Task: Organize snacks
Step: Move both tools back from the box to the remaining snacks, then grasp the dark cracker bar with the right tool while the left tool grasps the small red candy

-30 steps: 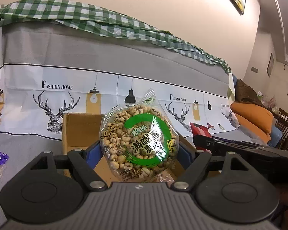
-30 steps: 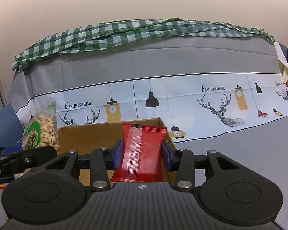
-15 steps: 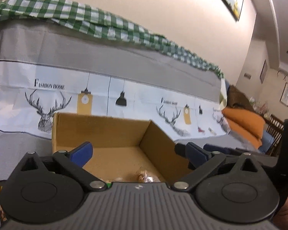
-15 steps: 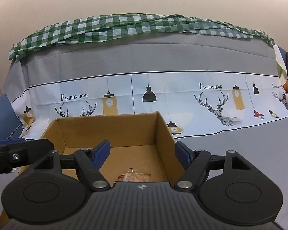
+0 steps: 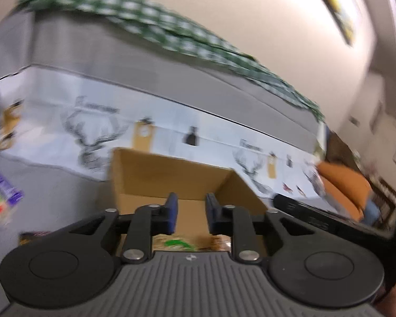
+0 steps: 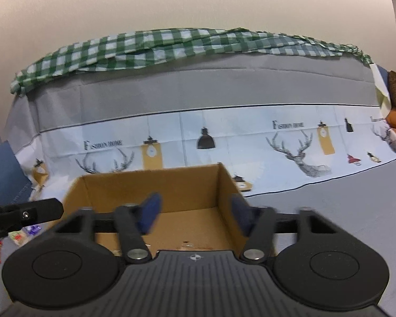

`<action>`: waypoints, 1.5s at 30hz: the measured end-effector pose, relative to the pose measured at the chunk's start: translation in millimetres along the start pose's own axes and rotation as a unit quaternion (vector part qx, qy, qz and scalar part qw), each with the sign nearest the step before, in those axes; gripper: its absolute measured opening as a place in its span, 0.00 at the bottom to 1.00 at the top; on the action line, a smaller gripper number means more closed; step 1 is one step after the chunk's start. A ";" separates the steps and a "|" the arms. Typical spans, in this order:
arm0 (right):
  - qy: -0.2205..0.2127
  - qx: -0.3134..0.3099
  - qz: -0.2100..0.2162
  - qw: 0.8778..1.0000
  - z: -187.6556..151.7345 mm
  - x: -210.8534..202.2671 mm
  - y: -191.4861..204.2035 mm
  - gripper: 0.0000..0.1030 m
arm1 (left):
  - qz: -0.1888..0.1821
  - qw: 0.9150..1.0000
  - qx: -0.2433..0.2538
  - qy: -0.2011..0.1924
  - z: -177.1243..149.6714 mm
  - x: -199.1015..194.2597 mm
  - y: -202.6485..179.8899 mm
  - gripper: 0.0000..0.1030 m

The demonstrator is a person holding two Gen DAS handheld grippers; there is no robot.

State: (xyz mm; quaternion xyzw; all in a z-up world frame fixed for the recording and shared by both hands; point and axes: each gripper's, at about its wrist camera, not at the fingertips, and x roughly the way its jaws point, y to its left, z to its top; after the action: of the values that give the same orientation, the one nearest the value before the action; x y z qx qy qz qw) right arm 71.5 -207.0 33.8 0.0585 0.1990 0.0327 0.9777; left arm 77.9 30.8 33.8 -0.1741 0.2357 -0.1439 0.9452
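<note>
Both snacks have left the jaws since the earlier frames: the puffed-snack bag (image 5: 175, 243) lies in the cardboard box (image 5: 171, 174), low centre. The left gripper (image 5: 189, 212) and right gripper (image 6: 195, 215) have just been closing on nothing, ready for loose packets (image 6: 21, 236) at lower left.

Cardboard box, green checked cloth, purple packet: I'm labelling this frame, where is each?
cardboard box (image 6: 150, 185), right wrist view, inner back wall.
green checked cloth (image 6: 150, 45), right wrist view, middle of the draped fabric.
purple packet (image 5: 2, 187), left wrist view, blurred wrapper.
</note>
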 end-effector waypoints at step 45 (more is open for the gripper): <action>0.219 -0.124 0.154 0.955 -130.7 92.5 272.2 0.70 | 0.395 0.892 -0.165 0.147 -1.9 10.0 223.4 0.43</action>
State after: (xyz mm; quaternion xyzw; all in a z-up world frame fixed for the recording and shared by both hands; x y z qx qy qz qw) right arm 94.1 84.1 -86.6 -0.0414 0.3915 0.2193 0.8927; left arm 127.8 227.4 -60.4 -0.1969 0.4417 0.2582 0.8363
